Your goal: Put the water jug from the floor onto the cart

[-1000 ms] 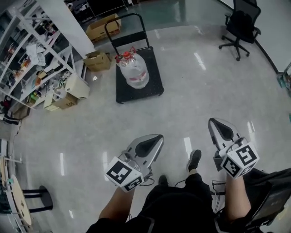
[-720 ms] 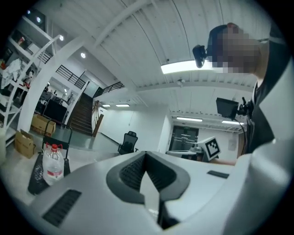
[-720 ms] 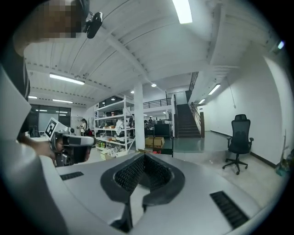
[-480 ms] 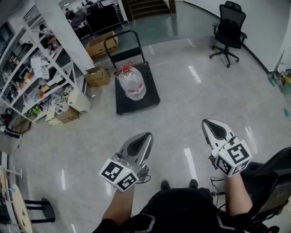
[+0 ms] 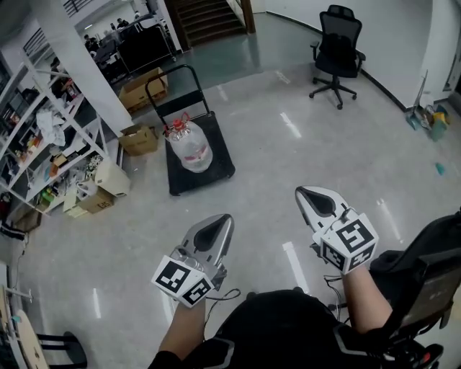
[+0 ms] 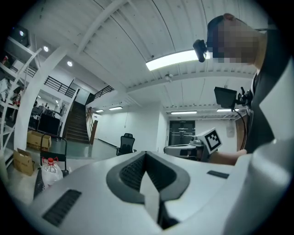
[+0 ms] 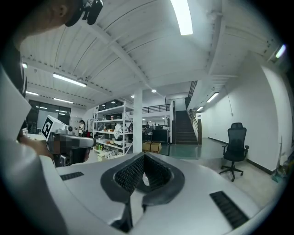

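The clear water jug (image 5: 189, 148) with a red cap stands upright on the black platform cart (image 5: 218, 167), far ahead on the floor. It also shows small at the left in the left gripper view, as the jug (image 6: 49, 168). My left gripper (image 5: 225, 218) is held close to my body, well short of the cart, shut and empty. My right gripper (image 5: 300, 192) is beside it, also shut with nothing in it. In the gripper views, the left gripper (image 6: 146, 153) and the right gripper (image 7: 144, 156) both point level across the room.
White shelving (image 5: 50, 137) full of clutter lines the left, with cardboard boxes (image 5: 139, 138) on the floor beside the cart. A black office chair (image 5: 335, 47) stands at the far right and stairs (image 5: 205, 18) rise at the back. Another dark chair (image 5: 432, 274) is at my right.
Both grippers have risen and drawn back from the cart, still shut. The view has lifted, so the cart and jug look smaller and farther left. The jug has not moved on the cart.
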The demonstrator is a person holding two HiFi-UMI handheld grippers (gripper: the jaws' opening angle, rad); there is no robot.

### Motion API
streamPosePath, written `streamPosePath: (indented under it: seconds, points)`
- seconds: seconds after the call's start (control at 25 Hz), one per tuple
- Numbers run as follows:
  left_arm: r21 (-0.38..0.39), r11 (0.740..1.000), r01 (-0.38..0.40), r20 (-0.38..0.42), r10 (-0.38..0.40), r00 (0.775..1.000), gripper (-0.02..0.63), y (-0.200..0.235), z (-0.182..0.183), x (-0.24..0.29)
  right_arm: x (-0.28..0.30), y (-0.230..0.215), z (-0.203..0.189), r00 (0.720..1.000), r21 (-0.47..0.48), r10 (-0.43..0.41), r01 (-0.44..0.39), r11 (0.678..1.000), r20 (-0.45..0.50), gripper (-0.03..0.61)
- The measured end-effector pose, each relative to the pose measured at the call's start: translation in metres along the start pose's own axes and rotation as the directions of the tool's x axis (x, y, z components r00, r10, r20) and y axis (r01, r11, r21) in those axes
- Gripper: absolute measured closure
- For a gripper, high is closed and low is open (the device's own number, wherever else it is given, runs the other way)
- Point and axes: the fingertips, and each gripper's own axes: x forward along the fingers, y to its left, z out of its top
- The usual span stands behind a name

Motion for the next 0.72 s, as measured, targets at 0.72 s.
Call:
streamPosePath:
  seconds: [0.72]
  points:
    - [0.027,1.000,-0.008,0.008,0.008,1.000,0.613,-0.010,0.006,0.005,-0.010,-0.013,0.006,1.000,-0.010,-0.015,0.015,1.000,0.023,0.577]
